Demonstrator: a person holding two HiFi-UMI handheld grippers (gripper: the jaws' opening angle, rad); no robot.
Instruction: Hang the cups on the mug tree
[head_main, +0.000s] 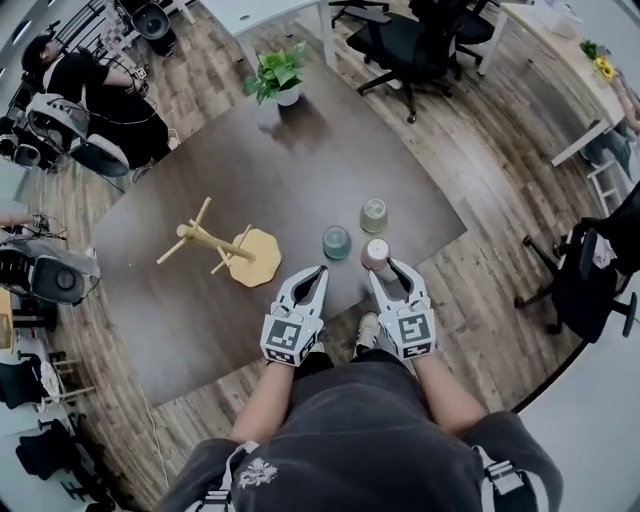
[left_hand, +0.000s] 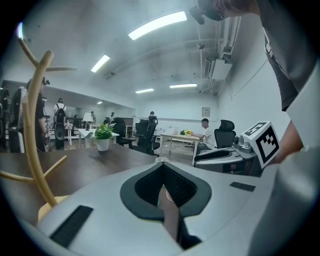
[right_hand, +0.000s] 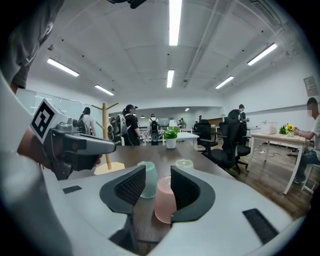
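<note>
Bright, even indoor light from long white ceiling strip lights (right_hand: 174, 20); tubes blow out to pure white in both gripper views. Dark brown counter (head_main: 300, 190) shows faint sheen and soft shadow beside small green potted plant (head_main: 277, 72). Strong fisheye, with black vignette at corners; pale wooden mug tree (left_hand: 34, 135) bows at frame edge. Nearest foreground soft, distance sharper. Left gripper view bluish.

We see a dark grey short-sleeve tee (head_main: 370, 430), white print (head_main: 257, 471) by the left shoulder, light strap buckles (head_main: 500, 478). Left gripper (head_main: 312, 272) and right gripper (head_main: 387, 268): pale grey shells, black ribbed pads (right_hand: 125, 187), a black-and-white marker cube (head_main: 285, 338) on each.
</note>
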